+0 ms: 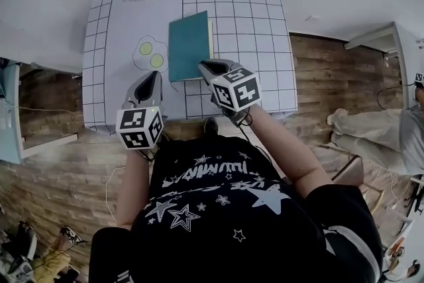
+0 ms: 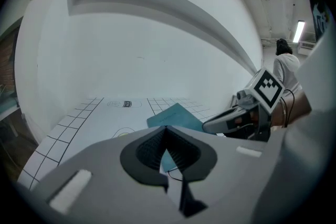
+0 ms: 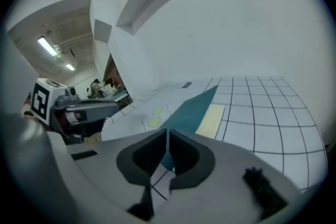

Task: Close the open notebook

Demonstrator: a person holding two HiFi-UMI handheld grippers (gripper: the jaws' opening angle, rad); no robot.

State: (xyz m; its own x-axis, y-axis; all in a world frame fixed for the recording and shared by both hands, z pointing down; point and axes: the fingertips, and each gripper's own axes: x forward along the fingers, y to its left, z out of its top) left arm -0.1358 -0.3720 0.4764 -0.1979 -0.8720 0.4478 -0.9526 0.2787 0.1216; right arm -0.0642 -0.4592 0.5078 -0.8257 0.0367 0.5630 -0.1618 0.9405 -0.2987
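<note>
1. I am seeing the notebook (image 1: 189, 43) (image 2: 176, 115) (image 3: 191, 110) lying flat at about the middle of the desk (image 1: 265, 10), teal cover facing up.
2. A cream strip (image 1: 211, 36) (image 3: 211, 120) is showing along the notebook's right edge.
3. The notebook's left edge is sitting just beside an egg drawing (image 1: 151, 53) printed on the desk's surface.
4. I am holding the right gripper (image 1: 204, 67) (image 3: 167, 132) at the notebook's near right corner, pointing toward the far edge of the desk. Its jaws are pressing together with nothing between them. I am not able to tell whether the tips are touching the cover.
5. I am holding the left gripper (image 1: 156, 74) (image 2: 167, 128) over the near part of the desk, left of the notebook and clear of it, on the near side of the egg drawing. Its jaws are also closing on nothing, pad against pad.
6. Both grippers are pointing forward and tilting down toward the desk, side by side, near its near edge.
</note>
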